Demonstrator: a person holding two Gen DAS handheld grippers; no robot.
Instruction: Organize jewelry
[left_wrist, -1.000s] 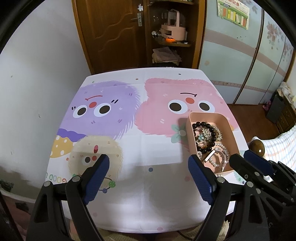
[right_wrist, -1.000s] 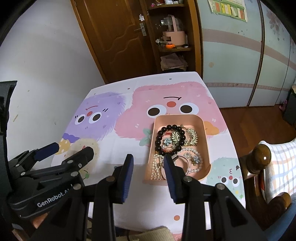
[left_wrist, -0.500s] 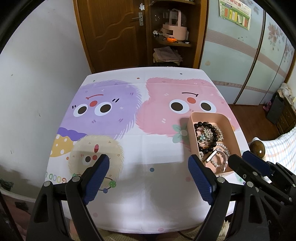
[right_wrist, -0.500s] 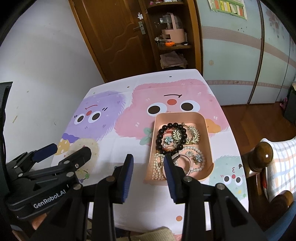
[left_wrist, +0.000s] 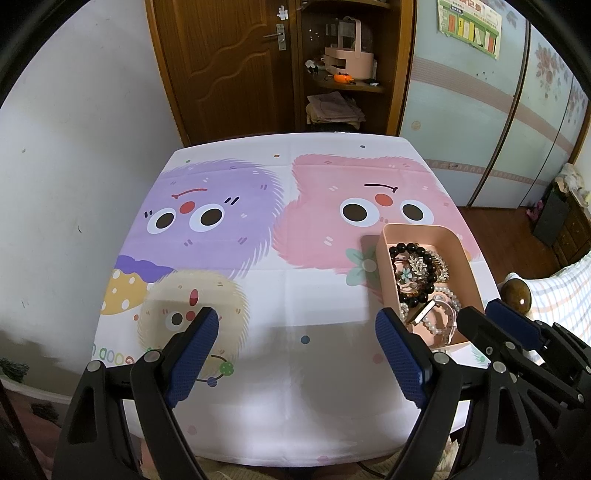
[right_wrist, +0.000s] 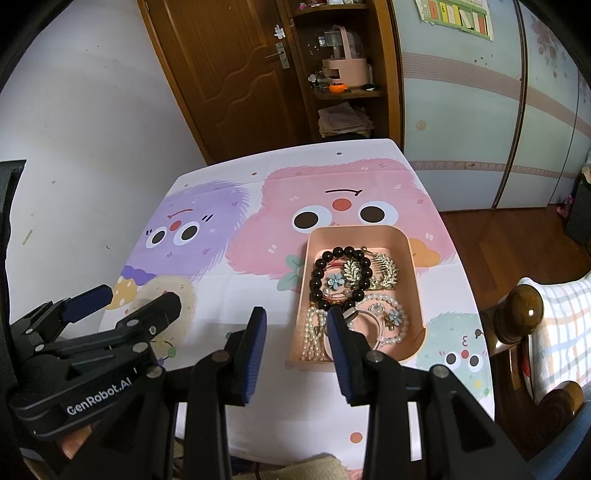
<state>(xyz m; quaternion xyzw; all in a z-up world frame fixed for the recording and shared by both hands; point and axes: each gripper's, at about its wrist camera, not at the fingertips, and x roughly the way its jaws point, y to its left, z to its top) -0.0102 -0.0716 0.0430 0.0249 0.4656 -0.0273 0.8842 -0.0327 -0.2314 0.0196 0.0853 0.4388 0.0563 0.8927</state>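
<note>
On the cartoon-print desk (right_wrist: 236, 306), a pink jewelry tray (right_wrist: 413, 266) sits near its right edge, just beyond the empty, part-spread right gripper (right_wrist: 295, 328); the left gripper (left_wrist: 295, 332) gapes wide, empty.

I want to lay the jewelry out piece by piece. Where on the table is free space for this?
The tablecloth is bare left of the pink tray, over the purple and pink monsters, and along the near edge. Only the tray is crowded, with bracelets and brooches piled together.
</note>
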